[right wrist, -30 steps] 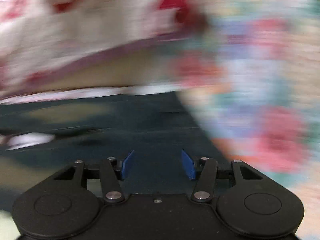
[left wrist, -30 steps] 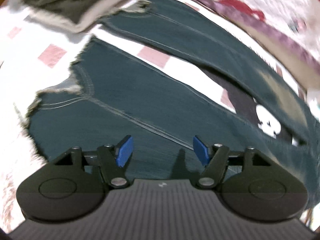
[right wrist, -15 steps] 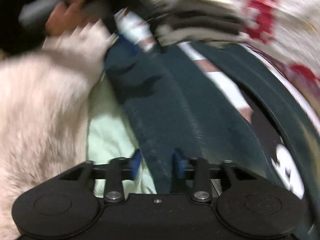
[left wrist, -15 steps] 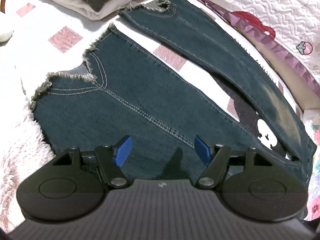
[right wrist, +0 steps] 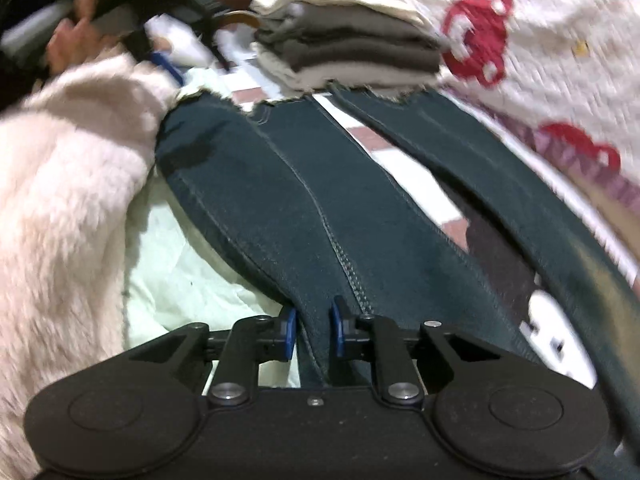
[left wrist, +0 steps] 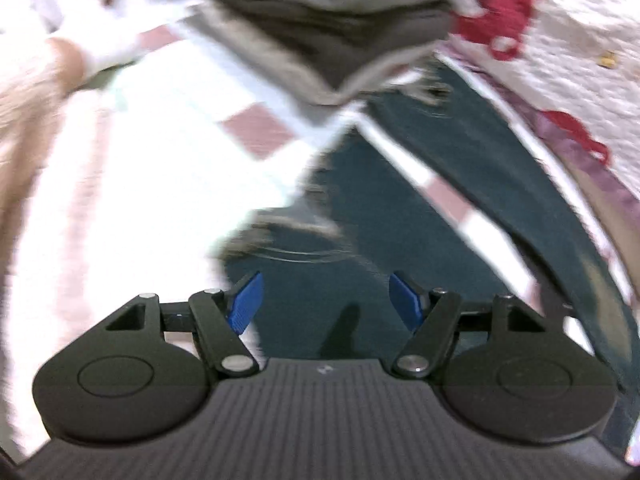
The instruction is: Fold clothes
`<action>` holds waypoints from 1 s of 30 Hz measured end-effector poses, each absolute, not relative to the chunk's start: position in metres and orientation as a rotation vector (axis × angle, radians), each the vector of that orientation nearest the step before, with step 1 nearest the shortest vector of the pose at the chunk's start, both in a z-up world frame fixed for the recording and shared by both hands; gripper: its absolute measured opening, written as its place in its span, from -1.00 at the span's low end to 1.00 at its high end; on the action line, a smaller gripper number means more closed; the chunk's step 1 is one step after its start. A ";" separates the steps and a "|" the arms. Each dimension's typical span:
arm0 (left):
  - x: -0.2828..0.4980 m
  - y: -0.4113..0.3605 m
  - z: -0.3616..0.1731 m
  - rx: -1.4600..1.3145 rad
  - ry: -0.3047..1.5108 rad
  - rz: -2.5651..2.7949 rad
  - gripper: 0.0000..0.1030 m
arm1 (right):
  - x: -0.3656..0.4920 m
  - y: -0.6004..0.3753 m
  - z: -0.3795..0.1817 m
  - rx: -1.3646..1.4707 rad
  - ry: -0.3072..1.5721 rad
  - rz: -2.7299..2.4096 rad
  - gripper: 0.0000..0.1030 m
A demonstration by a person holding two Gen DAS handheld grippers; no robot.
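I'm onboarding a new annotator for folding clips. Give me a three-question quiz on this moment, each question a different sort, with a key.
1. True or false: the right tongs are shut on the dark jeans.
2. Multiple choice: the left tongs are (A) shut on a frayed hem, (B) open above the jeans, (C) gripping the folded stack.
3. Fill in: beyond the jeans' frayed hems sits a folded stack of ____.

Key: 1 true; 2 B; 3 clothes, in grey and cream layers.
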State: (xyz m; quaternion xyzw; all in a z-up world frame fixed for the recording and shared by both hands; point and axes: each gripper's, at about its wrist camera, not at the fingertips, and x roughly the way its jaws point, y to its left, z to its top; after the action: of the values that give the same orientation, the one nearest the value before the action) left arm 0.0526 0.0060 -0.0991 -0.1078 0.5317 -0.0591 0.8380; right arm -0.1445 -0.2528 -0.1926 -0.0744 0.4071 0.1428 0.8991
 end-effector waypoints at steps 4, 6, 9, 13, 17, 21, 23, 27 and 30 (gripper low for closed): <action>0.056 0.022 -0.107 -0.276 1.144 -0.135 0.33 | -0.144 -0.258 -0.193 -0.107 0.854 0.299 -0.49; 0.055 0.016 -0.107 -0.288 1.140 -0.197 0.33 | -0.141 -0.268 -0.194 -0.034 0.861 0.309 -0.49; 0.051 -0.008 -0.104 -0.257 1.120 -0.334 0.33 | -0.137 -0.284 -0.195 0.073 0.871 0.322 -0.50; 0.033 -0.056 -0.098 -0.102 1.093 -0.530 0.33 | -0.135 -0.295 -0.197 0.176 0.891 0.321 -0.50; 0.006 -0.091 -0.103 0.045 1.119 -0.692 0.33 | -0.135 -0.304 -0.201 0.280 0.909 0.299 -0.50; -0.020 -0.103 -0.107 0.234 1.108 -0.749 0.33 | -0.135 -0.314 -0.207 0.404 0.909 0.283 -0.45; -0.026 -0.105 -0.111 0.270 1.109 -0.761 0.34 | -0.135 -0.319 -0.211 0.466 0.907 0.276 -0.40; -0.026 -0.109 -0.117 0.295 1.117 -0.775 0.34 | -0.134 -0.327 -0.217 0.575 0.902 0.267 -0.40; -0.029 -0.120 -0.122 0.360 1.123 -0.778 0.34 | -0.136 -0.329 -0.216 0.580 0.899 0.286 -0.39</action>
State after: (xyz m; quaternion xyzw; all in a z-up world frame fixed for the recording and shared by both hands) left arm -0.0292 -0.1200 -0.1223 0.1656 0.5158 -0.3577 0.7607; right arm -0.1360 -0.3288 -0.2158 0.2752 0.4268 0.1360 0.8506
